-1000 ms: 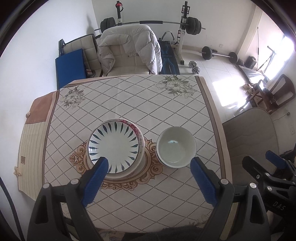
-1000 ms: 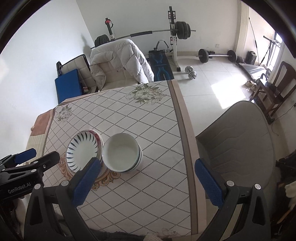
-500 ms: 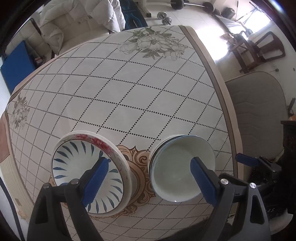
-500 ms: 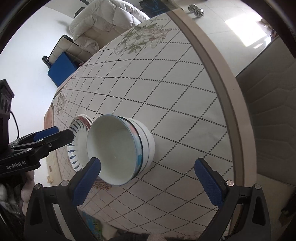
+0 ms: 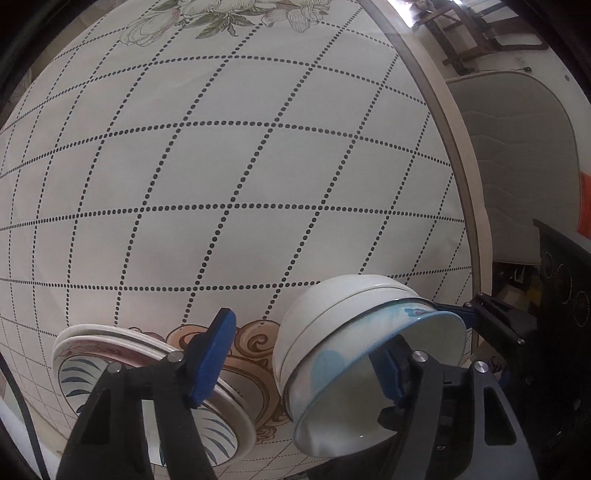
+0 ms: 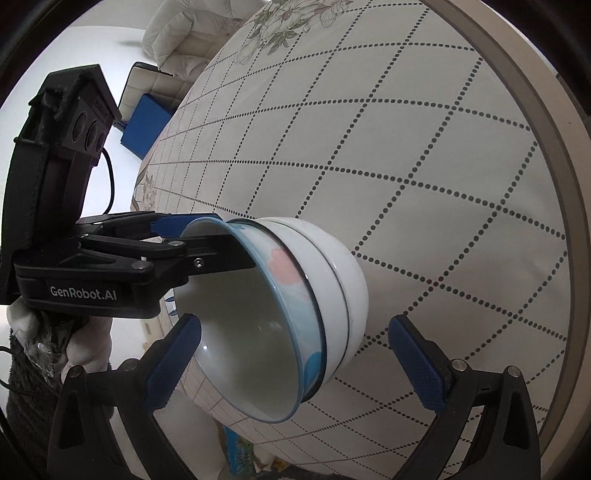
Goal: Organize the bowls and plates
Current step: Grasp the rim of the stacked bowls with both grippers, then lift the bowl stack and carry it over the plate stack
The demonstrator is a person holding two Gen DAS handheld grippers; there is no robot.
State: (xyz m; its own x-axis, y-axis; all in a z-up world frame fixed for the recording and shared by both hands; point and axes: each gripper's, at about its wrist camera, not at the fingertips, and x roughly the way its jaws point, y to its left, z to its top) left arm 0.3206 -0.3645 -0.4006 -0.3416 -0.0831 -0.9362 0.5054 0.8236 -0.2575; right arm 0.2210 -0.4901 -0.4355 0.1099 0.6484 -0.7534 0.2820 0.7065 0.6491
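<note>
A stack of nested bowls stands on the patterned tablecloth. The top bowl has a blue rim, and the ones under it are white. To its left lies a stack of plates, a blue-leaf plate over a pink-rimmed one. My left gripper straddles the top bowl's near-left wall, one finger inside the bowl and the other outside above the plates' rim. Its jaws are closing and the pads do not press on the wall. My right gripper stands open wide around the bowl stack without touching it. In that view the plates are hidden.
The table's brown edge runs down the right, with a grey padded chair beyond it. A white jacket and a blue mat sit past the far end. A gloved hand holds the left gripper.
Both grippers have dropped steeply towards the table and now sit close at the bowl stack. The left jaws have narrowed, with one finger now inside the top bowl.
</note>
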